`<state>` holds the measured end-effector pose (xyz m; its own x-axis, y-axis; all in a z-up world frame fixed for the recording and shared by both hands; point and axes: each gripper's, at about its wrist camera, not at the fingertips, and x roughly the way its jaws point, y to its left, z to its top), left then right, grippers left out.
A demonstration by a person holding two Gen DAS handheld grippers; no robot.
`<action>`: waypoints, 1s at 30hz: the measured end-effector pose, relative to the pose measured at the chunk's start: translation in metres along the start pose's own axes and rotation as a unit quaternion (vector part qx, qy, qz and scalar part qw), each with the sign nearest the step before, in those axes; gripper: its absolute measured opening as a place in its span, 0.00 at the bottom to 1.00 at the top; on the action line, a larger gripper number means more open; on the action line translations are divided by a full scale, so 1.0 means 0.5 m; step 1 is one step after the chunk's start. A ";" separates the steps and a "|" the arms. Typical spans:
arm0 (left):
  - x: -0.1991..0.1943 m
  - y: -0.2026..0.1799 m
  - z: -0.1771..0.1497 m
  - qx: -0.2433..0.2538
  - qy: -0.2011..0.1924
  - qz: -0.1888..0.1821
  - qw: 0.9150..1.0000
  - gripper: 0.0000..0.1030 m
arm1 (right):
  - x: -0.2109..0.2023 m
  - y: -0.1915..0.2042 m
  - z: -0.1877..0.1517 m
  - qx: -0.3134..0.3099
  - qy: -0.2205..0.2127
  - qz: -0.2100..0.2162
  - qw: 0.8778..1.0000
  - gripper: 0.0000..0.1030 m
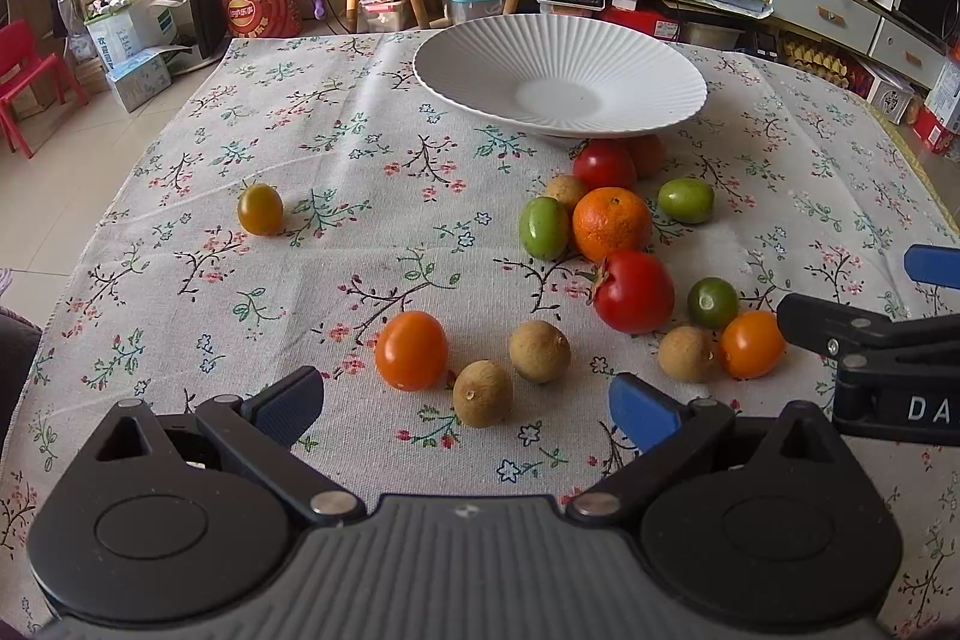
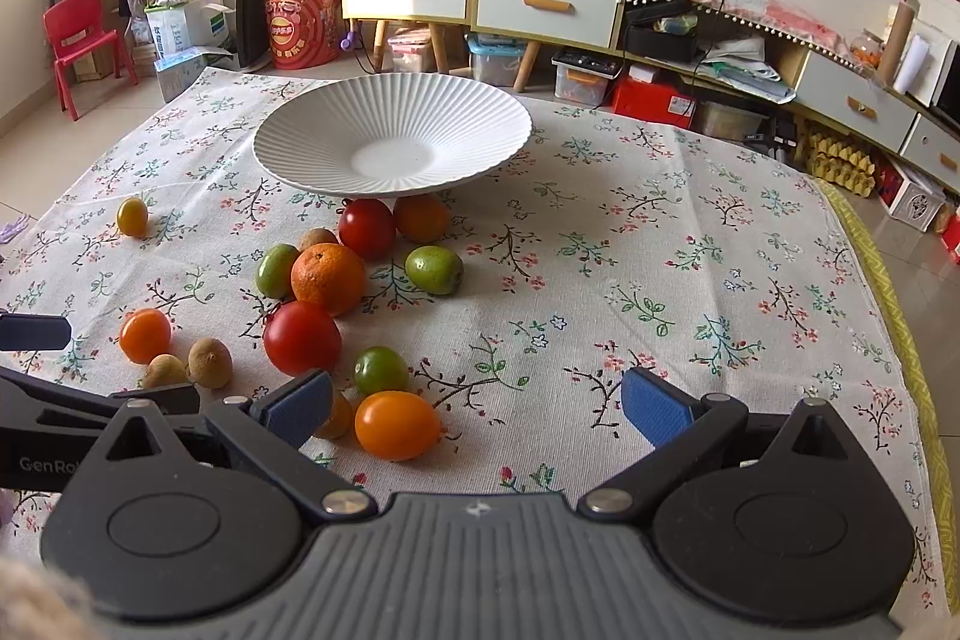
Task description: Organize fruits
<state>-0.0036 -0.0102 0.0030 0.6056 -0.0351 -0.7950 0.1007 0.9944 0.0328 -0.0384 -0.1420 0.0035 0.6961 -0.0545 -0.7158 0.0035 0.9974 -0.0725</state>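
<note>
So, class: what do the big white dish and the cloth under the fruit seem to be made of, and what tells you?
White dish: probably glazed ceramic, with a matte to satin finish; crisp radial ribs and a soft sheen, though moulded plastic cannot be ruled out.
Tablecloth: woven fabric, perhaps cotton or linen; matte, creased, with a printed floral pattern.

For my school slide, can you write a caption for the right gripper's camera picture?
Open right gripper above a flowered tablecloth, fruits scattered before an empty white plate.
</note>
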 end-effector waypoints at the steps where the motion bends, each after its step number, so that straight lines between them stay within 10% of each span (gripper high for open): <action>1: 0.000 0.001 0.000 0.000 0.000 0.000 1.000 0.97 | 0.000 0.000 0.000 0.000 0.000 0.000 1.000 1.00; 30: 0.008 0.015 -0.013 0.002 -0.001 -0.028 1.000 0.96 | 0.010 -0.003 -0.011 -0.007 0.006 0.009 1.000 1.00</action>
<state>-0.0056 -0.0024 -0.0040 0.5998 -0.0910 -0.7950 0.1379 0.9904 -0.0094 -0.0388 -0.1441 -0.0040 0.6867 -0.0366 -0.7260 -0.0189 0.9975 -0.0681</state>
